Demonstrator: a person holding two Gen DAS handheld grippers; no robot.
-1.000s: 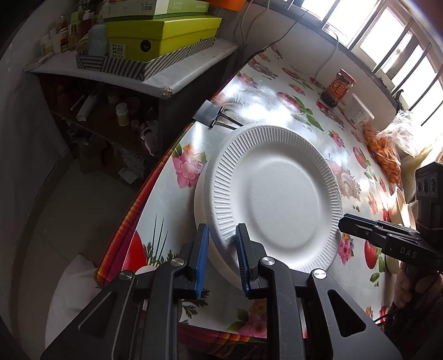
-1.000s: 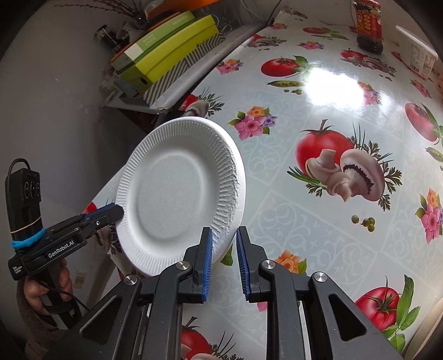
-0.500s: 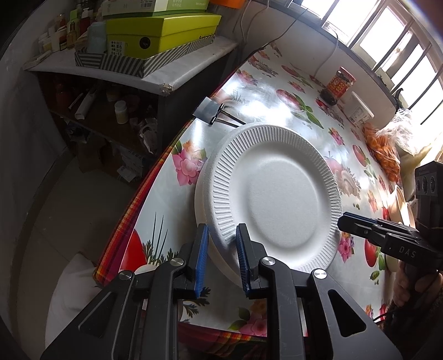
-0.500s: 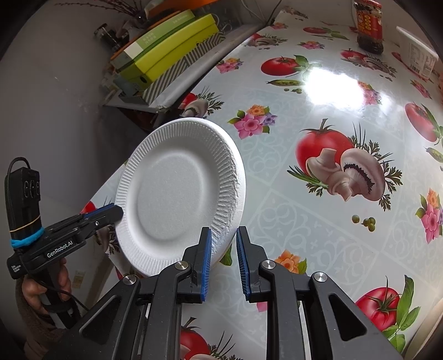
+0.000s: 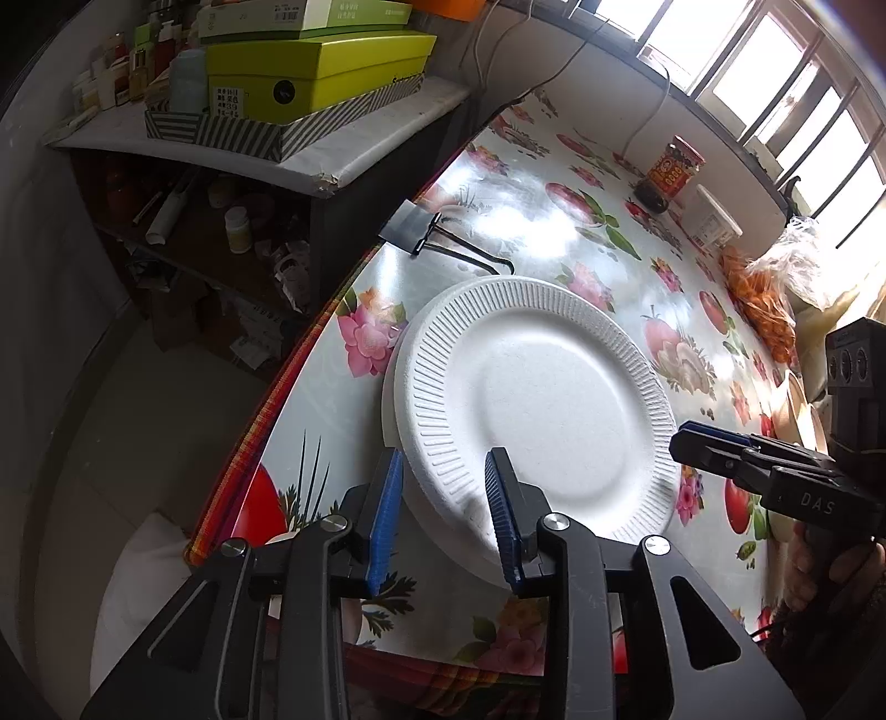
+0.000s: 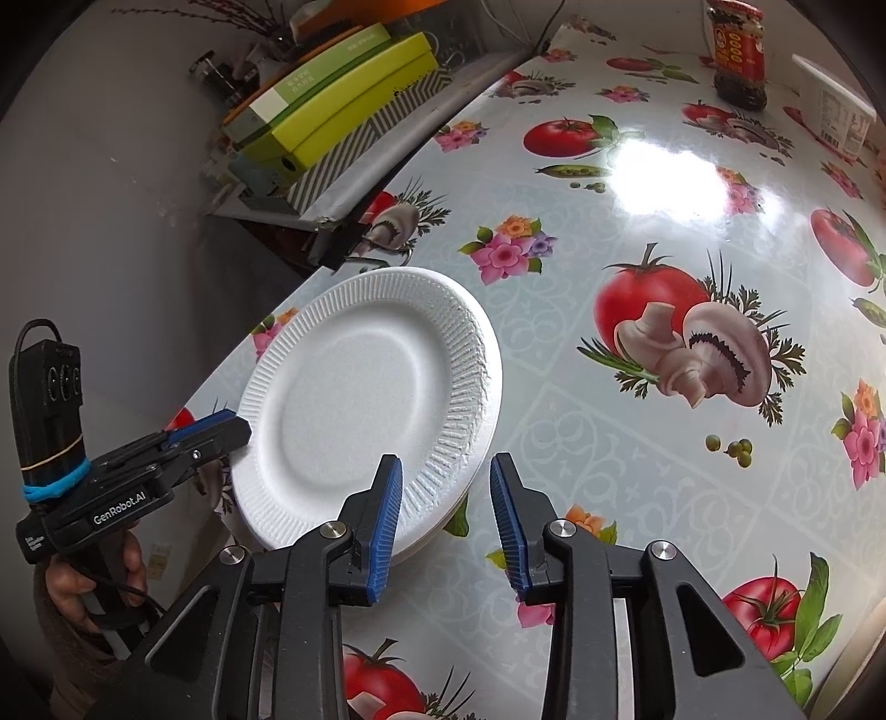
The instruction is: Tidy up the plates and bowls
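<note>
White foam plate (image 5: 548,410) stacked on another, empty; left claw (image 5: 443,520) and right claw (image 6: 446,520) both spread.

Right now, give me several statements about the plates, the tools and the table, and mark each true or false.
1. The white ribbed foam plate lies on top of another white plate. True.
2. The left tool is shut tight on the plate's rim. False: its jaws are open, with the rim between them.
3. The right tool has open jaws. True.
4. The red-labelled glass jar stands on the plate. False: it stands on the far side of the fruit-and-vegetable patterned tablecloth.
5. A black binder clip lies on the table beyond the plate. True.
</note>
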